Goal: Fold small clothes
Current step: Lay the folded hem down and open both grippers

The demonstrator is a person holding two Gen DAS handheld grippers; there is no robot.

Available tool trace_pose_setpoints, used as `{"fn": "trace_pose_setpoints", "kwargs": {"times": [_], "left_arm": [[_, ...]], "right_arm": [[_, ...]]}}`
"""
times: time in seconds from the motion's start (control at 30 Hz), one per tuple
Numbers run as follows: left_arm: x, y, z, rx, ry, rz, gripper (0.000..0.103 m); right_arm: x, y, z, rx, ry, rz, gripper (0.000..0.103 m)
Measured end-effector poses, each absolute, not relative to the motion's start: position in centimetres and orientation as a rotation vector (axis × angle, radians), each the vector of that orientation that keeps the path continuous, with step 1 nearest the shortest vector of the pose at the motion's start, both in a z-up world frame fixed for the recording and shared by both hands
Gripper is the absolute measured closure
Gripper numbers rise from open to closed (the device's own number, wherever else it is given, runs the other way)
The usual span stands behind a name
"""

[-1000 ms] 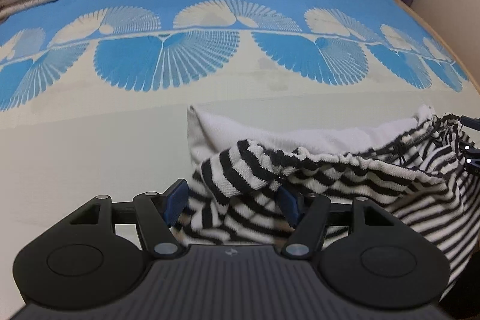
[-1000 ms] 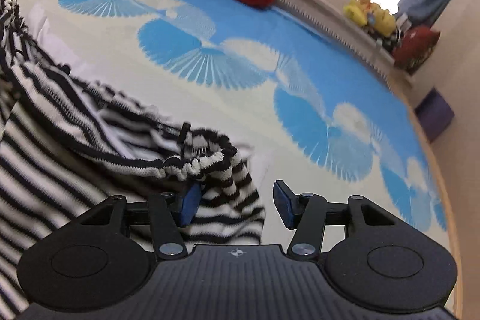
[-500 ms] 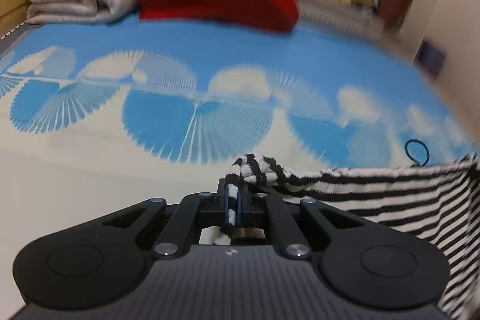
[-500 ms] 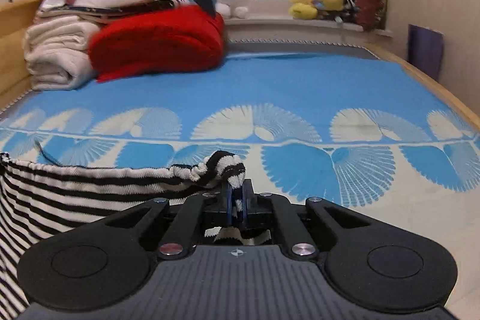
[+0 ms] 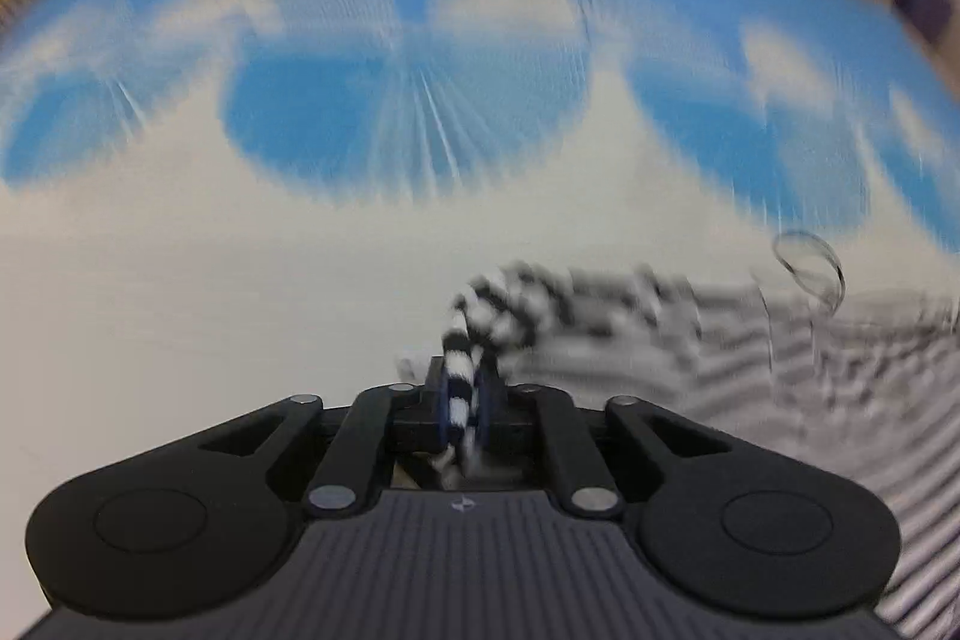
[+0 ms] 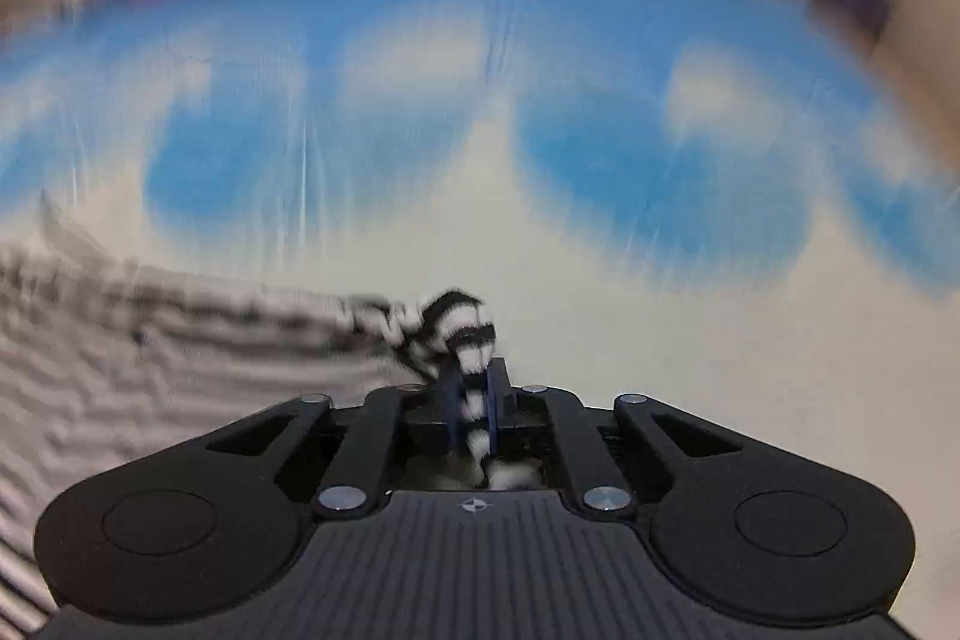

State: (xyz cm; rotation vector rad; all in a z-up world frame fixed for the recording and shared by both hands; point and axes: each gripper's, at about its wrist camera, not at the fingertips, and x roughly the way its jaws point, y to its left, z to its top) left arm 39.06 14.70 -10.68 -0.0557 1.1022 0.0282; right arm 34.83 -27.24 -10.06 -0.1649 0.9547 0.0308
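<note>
Pinching the striped garment [image 5: 690, 340] at bottom centre of both views, your left gripper [image 5: 461, 397] and right gripper [image 6: 473, 400] are each clamping a bunched corner, its edge stretching between them over the blue-and-cream bedspread [image 5: 420, 112], everything motion-blurred.

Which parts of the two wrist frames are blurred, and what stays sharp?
Left wrist view: bedspread and striped garment streaked by motion blur; left gripper crisp, clamped on the striped edge. Right wrist view: heavier smear across background and garment; right gripper sharp. Fisheye bends both.
</note>
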Motion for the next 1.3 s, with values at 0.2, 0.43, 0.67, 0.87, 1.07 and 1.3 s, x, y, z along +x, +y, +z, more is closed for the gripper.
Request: {"fn": "trace_pose_setpoints", "kwargs": {"times": [0.2,0.43,0.67,0.87,1.07,1.3], "left_arm": [[35.8,17.6,-5.9,-0.183,0.970,0.027,0.050],[28.7,22.4,-3.4,-0.309,1.059,-0.070,0.050],[24.7,24.5,-7.9,-0.379,1.226,-0.119,0.050],[24.5,24.9,-9.5,-0.386,1.304,-0.122,0.052],[23.9,24.1,-8.1,-0.340,1.218,-0.228,0.101],[22.3,26.2,-8.7,-0.287,1.255,-0.100,0.101]], "right_arm": [[31.0,-29.7,-3.5,0.038,0.786,0.017,0.065],[23.6,-36.0,-1.0,0.219,0.832,0.048,0.053],[20.3,-37.5,-7.0,0.244,1.099,0.048,0.052],[19.5,-36.8,-8.7,0.147,1.178,0.061,0.052],[18.6,-38.1,-5.9,0.257,1.043,0.117,0.095],[16.9,-41.1,-6.1,0.315,1.087,0.032,0.103]]}}
